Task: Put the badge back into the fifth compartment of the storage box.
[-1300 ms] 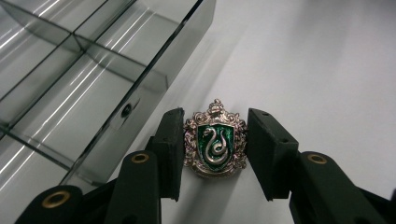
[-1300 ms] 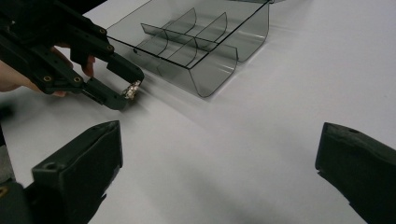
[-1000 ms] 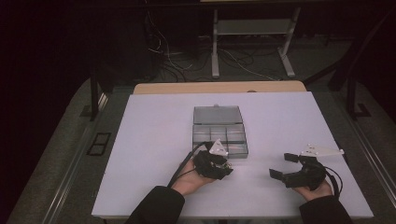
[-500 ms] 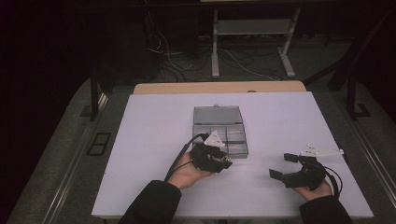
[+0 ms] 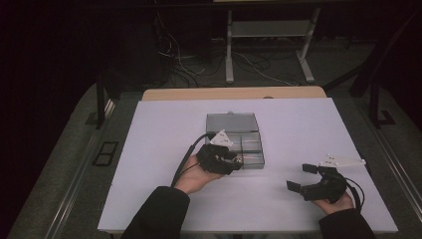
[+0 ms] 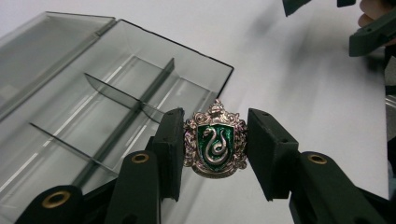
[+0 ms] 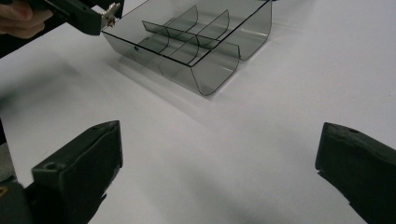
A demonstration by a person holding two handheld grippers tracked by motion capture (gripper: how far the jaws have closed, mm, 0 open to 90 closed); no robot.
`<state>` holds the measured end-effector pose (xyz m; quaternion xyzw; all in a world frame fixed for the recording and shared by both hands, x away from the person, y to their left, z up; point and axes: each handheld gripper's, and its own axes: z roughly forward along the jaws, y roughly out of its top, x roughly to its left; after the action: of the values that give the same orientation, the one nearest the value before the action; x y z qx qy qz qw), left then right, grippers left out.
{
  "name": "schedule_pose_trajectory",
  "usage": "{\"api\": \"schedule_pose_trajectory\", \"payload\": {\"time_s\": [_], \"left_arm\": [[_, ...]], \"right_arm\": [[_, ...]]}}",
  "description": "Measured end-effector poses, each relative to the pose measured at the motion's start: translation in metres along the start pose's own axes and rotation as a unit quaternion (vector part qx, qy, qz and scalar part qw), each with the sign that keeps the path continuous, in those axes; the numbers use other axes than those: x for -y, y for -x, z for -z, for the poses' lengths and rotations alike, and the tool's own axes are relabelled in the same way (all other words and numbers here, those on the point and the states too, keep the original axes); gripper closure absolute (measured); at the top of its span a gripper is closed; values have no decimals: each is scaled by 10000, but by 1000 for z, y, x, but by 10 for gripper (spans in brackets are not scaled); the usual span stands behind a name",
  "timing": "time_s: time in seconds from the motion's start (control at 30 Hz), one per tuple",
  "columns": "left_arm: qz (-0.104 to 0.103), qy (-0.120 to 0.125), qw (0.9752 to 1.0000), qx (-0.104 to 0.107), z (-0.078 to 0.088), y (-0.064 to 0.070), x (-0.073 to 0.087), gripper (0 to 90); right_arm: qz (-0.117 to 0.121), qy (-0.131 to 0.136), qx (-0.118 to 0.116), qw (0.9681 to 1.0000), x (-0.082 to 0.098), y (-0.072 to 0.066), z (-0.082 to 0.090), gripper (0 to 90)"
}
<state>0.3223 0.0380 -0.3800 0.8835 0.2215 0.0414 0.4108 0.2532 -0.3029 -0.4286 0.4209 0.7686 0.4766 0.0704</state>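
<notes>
Left gripper view | crest badge [image 6: 215, 140] clamped between left gripper [image 6: 212, 149] pads

The left tool [image 5: 238, 162] points toward 3 o'clock, palm beneath it, its jaws clamped partway. The right tool [image 5: 300, 178] points toward 9 o'clock with jaws spread wide.

Silver crest badge [image 6: 215, 140] with green enamel and a snake, upright, clamped above the clear compartment box [image 6: 116, 88].
</notes>
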Motion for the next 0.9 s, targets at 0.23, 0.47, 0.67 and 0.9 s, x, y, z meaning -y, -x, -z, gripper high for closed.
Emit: {"api": "schedule_pose_trajectory", "payload": {"time_s": [0.23, 0.47, 0.67, 0.9], "left_arm": [[-4, -5, 10000, -80, 5, -8, -7, 569], [30, 18, 9999, -128, 6, -18, -13, 569], [76, 101, 9998, -153, 7, -25, -17, 569], [91, 112, 9997, -179, 6, -31, -25, 569]], "right_arm": [[8, -1, -6, 10000, 0, 0, 0, 5], [-1, -2, -5, 10000, 0, 0, 1, 5], [3, 3, -23, 10000, 0, 0, 1, 5], [-10, 40, -16, 10000, 0, 0, 1, 5]]}}
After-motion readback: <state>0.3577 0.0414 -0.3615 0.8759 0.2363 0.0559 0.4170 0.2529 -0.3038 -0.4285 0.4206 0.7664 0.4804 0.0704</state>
